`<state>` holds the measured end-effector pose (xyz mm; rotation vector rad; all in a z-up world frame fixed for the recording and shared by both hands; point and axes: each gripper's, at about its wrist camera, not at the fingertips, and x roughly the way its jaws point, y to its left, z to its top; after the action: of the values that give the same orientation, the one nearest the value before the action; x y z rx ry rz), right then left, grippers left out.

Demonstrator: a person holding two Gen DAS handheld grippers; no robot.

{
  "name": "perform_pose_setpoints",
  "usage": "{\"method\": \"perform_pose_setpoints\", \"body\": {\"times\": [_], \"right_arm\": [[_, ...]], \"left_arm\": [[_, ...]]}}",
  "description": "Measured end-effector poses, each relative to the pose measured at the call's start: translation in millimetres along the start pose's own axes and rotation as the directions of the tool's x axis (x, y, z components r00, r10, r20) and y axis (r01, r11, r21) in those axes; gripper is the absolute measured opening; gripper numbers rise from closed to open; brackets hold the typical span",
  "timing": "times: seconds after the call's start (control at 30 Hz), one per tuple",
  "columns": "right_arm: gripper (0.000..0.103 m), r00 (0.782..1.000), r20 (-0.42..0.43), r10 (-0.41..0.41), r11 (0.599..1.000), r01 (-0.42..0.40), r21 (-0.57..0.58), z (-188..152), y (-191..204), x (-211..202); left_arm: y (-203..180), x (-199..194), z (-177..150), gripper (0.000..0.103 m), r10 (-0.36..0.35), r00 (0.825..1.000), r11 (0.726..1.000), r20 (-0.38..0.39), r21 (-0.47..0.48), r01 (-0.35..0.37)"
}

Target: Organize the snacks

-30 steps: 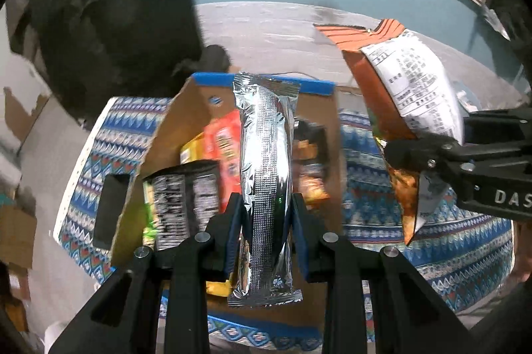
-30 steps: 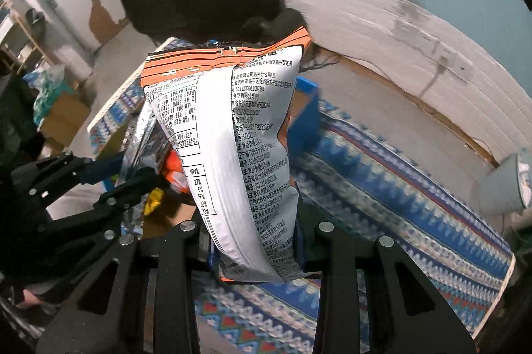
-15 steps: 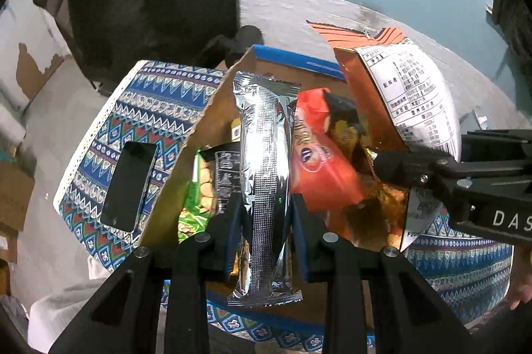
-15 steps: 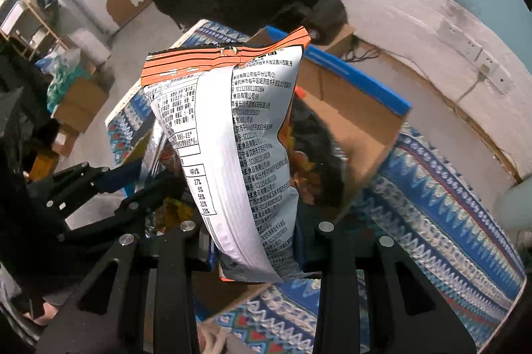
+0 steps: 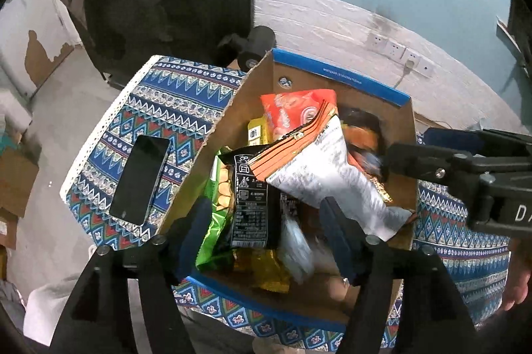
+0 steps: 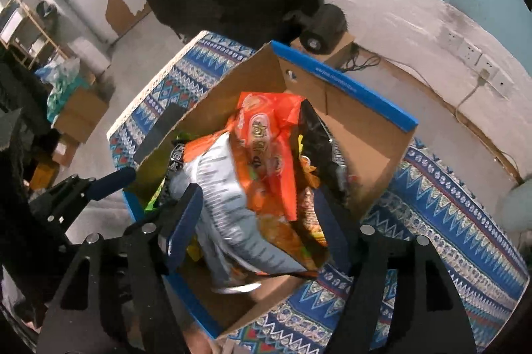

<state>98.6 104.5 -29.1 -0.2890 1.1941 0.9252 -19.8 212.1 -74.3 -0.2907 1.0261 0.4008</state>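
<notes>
Below both open tongs [image 5: 266,236], chip bag [image 5: 329,177], inside box [image 5: 362,81]

Silver packet [image 5: 296,241] blurred, perhaps falling

Both tools point steeply down over the open cardboard box [image 5: 404,134]. The left tool [image 5: 271,231] has just been opening its jaws; its blue pads now stand wide apart, pressing on nothing. The right tool [image 6: 257,221] has likewise just been opening, its pads spread and free. Seen from the left wrist, the right tool reaches in over the box's right wall, with part of a hand [image 5: 517,280] behind it.
</notes>
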Motion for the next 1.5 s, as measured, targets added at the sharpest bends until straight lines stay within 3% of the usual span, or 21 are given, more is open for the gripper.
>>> {"method": "perform_pose_setpoints", "body": {"times": [0.23, 0.5, 0.6, 1.5], "right_arm": [[0.078, 0.999, 0.033, -0.040, 0.999, 0.041, -0.010, -5.0, -3.5, -17.5], [0.079, 0.997, 0.060, -0.057, 0.998, 0.059, -0.029, -15.7, -4.6, -34.6], [0.079, 0.995, 0.070, -0.065, 0.997, 0.068, -0.035, -21.0, -5.4, -40.7], [0.081, 0.992, 0.108, -0.060, 0.997, 0.064, -0.035, -50.4, -14.6, -72.2]], "left_arm": [[-2.9, -16.9, -0.4, 0.079, 0.021, 0.999, 1.000, 0.026, 0.011, -0.022], [-12.5, -32.9, -3.3, 0.081, 0.032, 0.998, 0.998, 0.048, 0.049, -0.034], [-16.0, -38.7, -4.6, 0.087, 0.035, 0.998, 0.997, 0.056, 0.060, -0.039], [-38.3, -73.5, -14.1, 0.091, 0.028, 0.995, 0.993, 0.096, 0.114, -0.039]]}}
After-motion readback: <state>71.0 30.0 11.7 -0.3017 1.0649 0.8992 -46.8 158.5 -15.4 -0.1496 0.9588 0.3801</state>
